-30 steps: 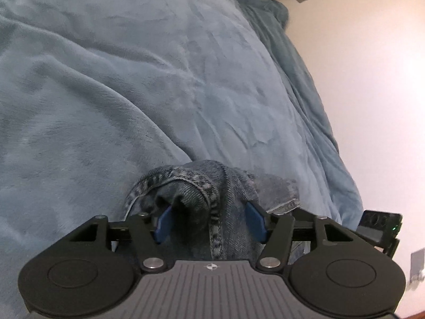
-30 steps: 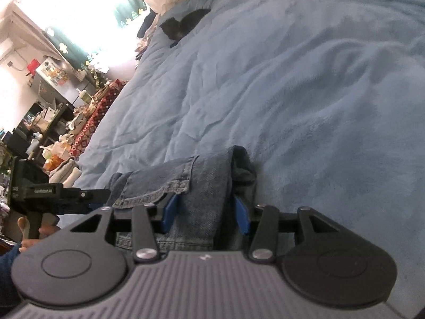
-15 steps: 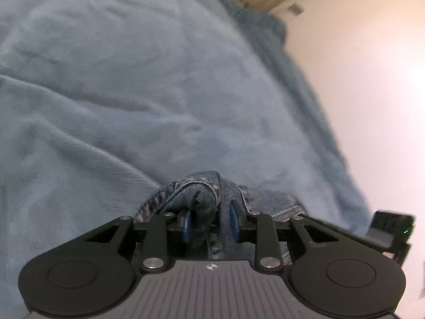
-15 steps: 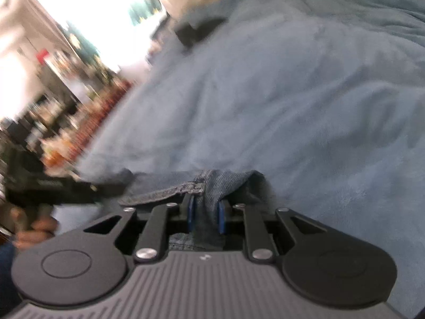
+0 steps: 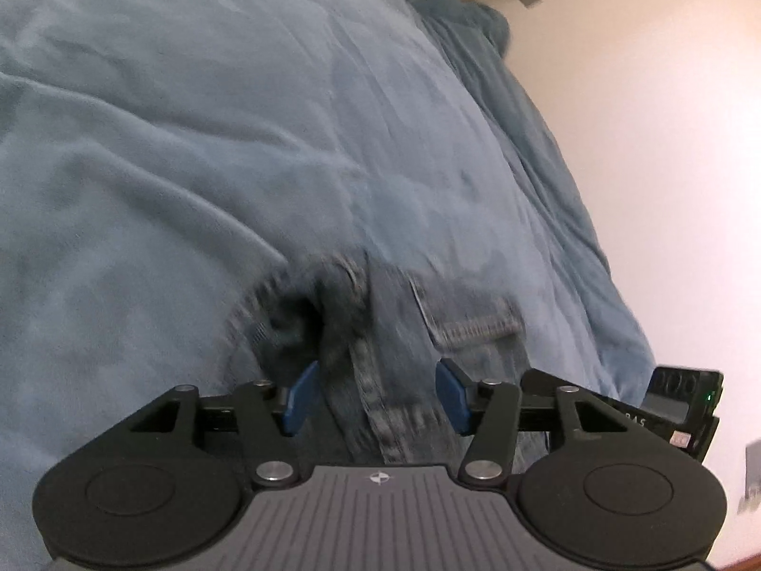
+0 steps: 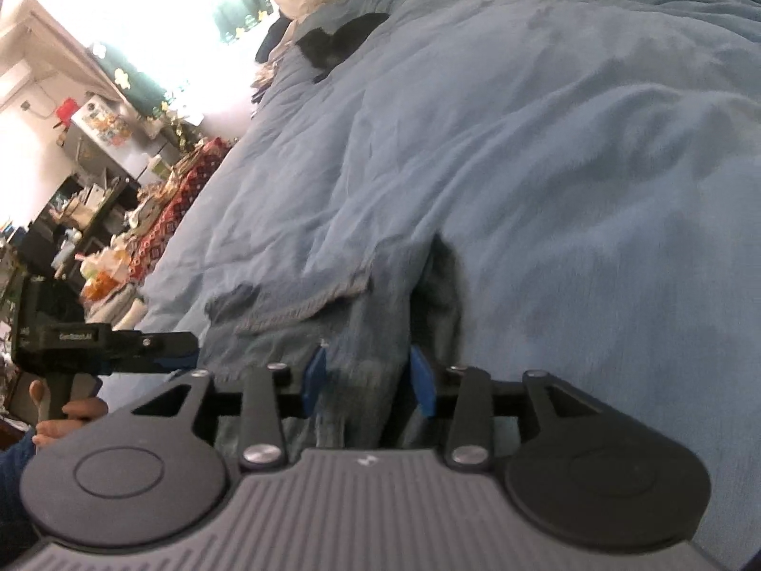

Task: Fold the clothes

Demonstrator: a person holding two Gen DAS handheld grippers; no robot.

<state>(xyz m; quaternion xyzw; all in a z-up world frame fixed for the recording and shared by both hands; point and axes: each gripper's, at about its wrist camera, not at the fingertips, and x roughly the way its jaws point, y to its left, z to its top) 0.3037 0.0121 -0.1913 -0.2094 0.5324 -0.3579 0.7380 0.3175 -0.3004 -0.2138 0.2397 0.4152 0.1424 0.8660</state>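
The jeans [image 5: 395, 333] lie on the blue blanket [image 5: 190, 142], bunched directly ahead of both claws at twelve o'clock, their seam running straight away along the fingers' line. The left gripper [image 5: 378, 397] has just been opening; its blue pads now stand apart with denim between them, seemingly not pressing. The right gripper [image 6: 368, 380] has likewise just opened, cloth between its pads, apparently loose. Both sit equally close, side by side on the same folded edge, so either could re-pinch.

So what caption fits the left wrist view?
Left gripper open over blue jeans on a blue blanket.
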